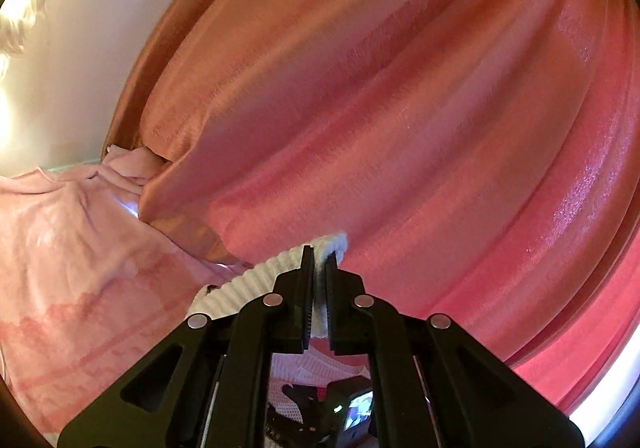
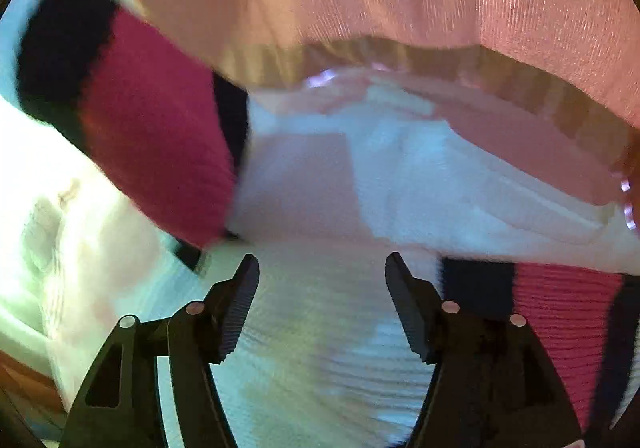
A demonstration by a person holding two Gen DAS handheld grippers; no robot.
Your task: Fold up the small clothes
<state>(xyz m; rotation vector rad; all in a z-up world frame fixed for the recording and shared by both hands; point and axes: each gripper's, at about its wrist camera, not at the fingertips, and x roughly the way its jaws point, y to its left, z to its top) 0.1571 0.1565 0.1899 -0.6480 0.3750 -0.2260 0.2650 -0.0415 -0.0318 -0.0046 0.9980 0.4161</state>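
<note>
Showing no readable writing, both views were filled with cloth. A pink curtain [image 1: 400, 108] hung behind a pink blanket [image 1: 80, 248]. The left gripper [image 1: 319, 268] was closed on the white ribbed edge of the sweater [image 1: 256, 280]. The right gripper [image 2: 322, 268] stood wide open and empty, just above the sweater's white knit [image 2: 320, 328], with magenta and dark stripes [image 2: 160, 136] beside it.

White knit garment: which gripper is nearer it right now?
Left. The left gripper is shut on the white knit garment, pinching its edge. The right gripper is open above the garment's white ribbed body; contact cannot be told.
</note>
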